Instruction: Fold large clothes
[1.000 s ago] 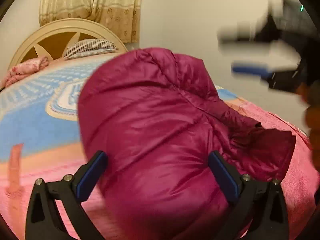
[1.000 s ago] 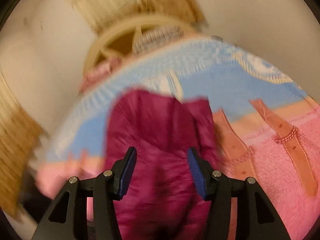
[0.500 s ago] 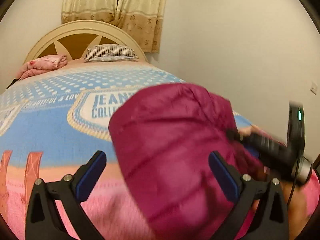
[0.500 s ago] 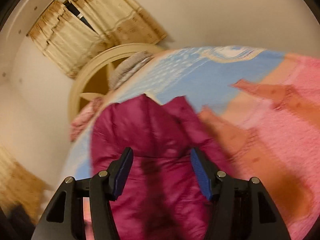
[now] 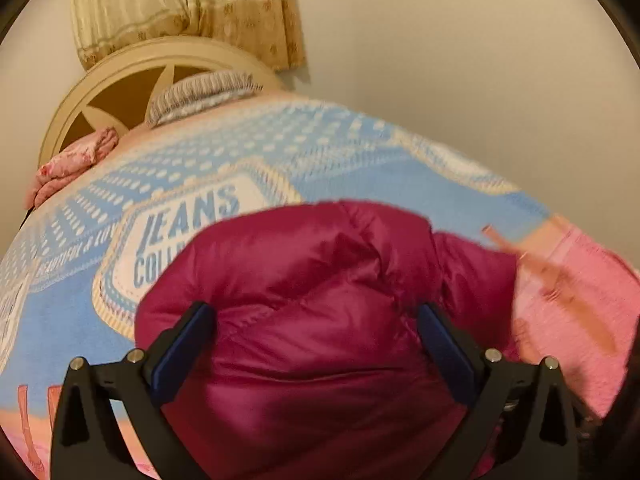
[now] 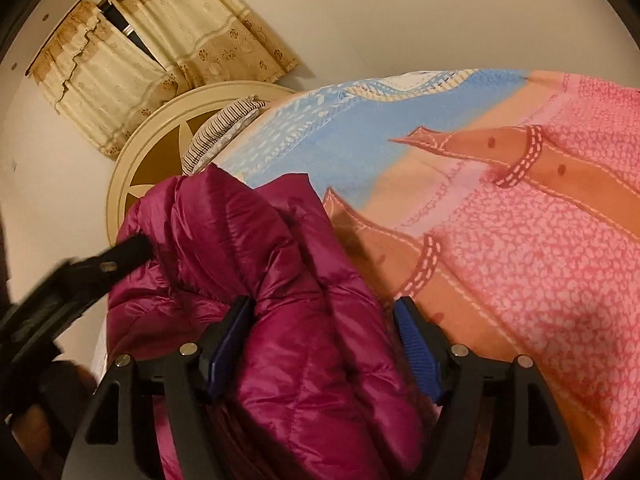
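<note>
While both my grippers straddle the puffy magenta quilted down jacket (image 5: 320,320), bunched on the blue-and-pink patterned bedspread (image 6: 520,240), neither bites. Left gripper (image 5: 316,344): jaws wide, fabric between, not clamped. Right gripper (image 6: 324,340): jaws parted, bulging fabric touching its left pad. Risk: slippery shell springs open toward 12 o'clock, fold lost, if released loosely.

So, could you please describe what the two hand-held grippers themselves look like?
Both match. The left hand-held gripper has a matte black frame whose triangular cut-out arms carry silver round pivot bolts, and flat dark blue pads line its fingers. The right hand-held gripper is built the same, though its pads look brighter blue and ribbed. No cables or sleeves are clearly visible.
</note>
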Available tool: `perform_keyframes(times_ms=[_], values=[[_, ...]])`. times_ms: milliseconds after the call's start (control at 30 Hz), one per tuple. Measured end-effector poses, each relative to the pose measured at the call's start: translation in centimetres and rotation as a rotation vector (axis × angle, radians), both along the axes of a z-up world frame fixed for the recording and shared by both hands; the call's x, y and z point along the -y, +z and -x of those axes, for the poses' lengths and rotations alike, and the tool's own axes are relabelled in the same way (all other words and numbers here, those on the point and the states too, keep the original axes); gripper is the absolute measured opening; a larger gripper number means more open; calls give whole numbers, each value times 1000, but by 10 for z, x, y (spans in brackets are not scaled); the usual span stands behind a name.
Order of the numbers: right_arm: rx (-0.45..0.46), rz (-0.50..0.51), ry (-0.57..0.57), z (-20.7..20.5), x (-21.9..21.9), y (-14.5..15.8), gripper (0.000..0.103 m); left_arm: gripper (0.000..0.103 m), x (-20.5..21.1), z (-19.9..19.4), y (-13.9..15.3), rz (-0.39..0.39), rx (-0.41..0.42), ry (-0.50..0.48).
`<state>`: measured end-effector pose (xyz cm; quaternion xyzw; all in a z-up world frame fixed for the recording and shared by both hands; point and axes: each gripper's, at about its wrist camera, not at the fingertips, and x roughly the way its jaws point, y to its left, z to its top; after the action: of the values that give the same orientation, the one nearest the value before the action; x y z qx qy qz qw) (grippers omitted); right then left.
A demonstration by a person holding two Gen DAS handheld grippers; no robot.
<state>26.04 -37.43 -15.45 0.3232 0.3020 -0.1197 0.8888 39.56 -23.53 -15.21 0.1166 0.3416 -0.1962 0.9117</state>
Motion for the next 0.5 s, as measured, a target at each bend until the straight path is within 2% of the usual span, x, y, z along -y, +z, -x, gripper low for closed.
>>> perform_keyframes(times_ms=[200, 500], values=[[0, -38, 28, -7, 8, -7, 74, 103, 0, -2, -16, -9, -16, 19], [-28, -27, 17, -15, 8, -10, 74, 103, 9, -9, -29, -22, -42, 18]])
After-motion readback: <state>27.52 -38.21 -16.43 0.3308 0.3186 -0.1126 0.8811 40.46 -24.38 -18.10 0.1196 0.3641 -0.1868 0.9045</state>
